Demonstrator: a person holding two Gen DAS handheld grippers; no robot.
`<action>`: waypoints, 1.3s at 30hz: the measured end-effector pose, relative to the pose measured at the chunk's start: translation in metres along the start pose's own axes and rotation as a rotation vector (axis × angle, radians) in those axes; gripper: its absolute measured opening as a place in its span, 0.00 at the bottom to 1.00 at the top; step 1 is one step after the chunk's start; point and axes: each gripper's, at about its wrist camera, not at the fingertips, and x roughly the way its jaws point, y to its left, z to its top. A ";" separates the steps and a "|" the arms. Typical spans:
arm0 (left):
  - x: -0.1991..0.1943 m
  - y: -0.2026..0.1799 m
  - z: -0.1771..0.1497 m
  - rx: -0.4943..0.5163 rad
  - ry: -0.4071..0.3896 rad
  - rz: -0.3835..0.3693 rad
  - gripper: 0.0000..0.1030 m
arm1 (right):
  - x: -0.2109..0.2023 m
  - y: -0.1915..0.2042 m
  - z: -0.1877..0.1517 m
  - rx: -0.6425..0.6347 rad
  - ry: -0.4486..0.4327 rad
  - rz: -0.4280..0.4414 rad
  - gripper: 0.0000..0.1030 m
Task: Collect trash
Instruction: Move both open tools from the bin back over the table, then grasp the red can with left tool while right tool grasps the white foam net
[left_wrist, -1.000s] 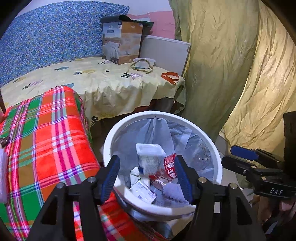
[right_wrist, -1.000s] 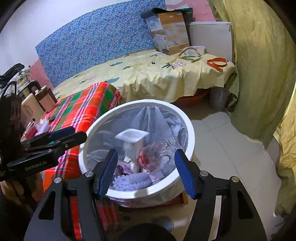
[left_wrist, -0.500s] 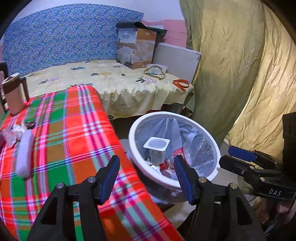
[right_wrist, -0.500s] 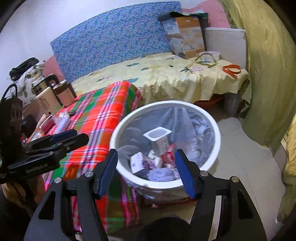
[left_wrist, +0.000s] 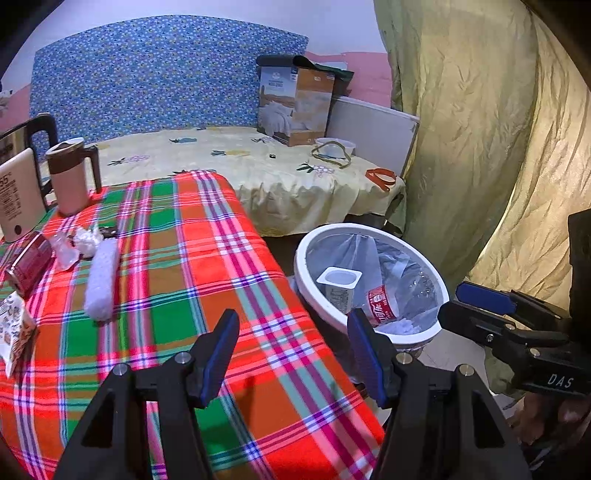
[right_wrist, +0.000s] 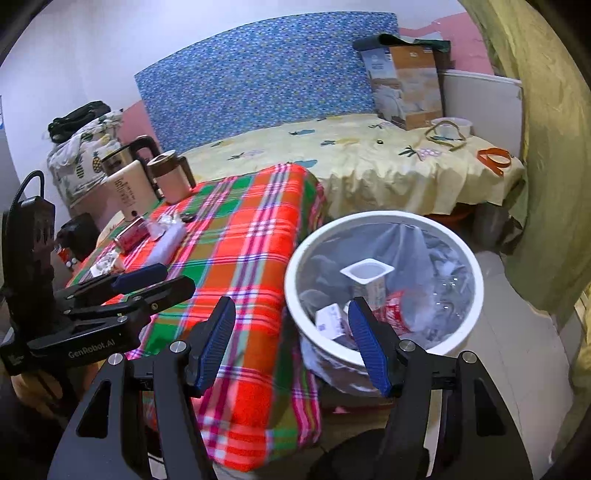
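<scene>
Both jaws spread wide, empty: left gripper (left_wrist: 291, 354) over the red-green plaid tablecloth (left_wrist: 177, 266), right gripper (right_wrist: 291, 343) nearer the round white lined trash bin (right_wrist: 476, 280), right of the table, holding a white yoghurt cup (right_wrist: 365, 273).

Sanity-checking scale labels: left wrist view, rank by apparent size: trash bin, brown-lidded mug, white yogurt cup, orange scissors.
1. trash bin
2. brown-lidded mug
3. white yogurt cup
4. orange scissors
The scissors lie farther off, so their rank is unsure.
</scene>
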 end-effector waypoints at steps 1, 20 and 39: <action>-0.002 0.001 -0.001 -0.002 -0.003 0.005 0.61 | 0.000 0.003 0.000 -0.002 0.000 0.002 0.63; -0.038 0.058 -0.026 -0.117 -0.046 0.135 0.61 | 0.023 0.055 -0.003 -0.080 0.027 0.127 0.63; -0.062 0.142 -0.031 -0.181 -0.074 0.288 0.61 | 0.059 0.103 0.013 -0.117 0.105 0.186 0.63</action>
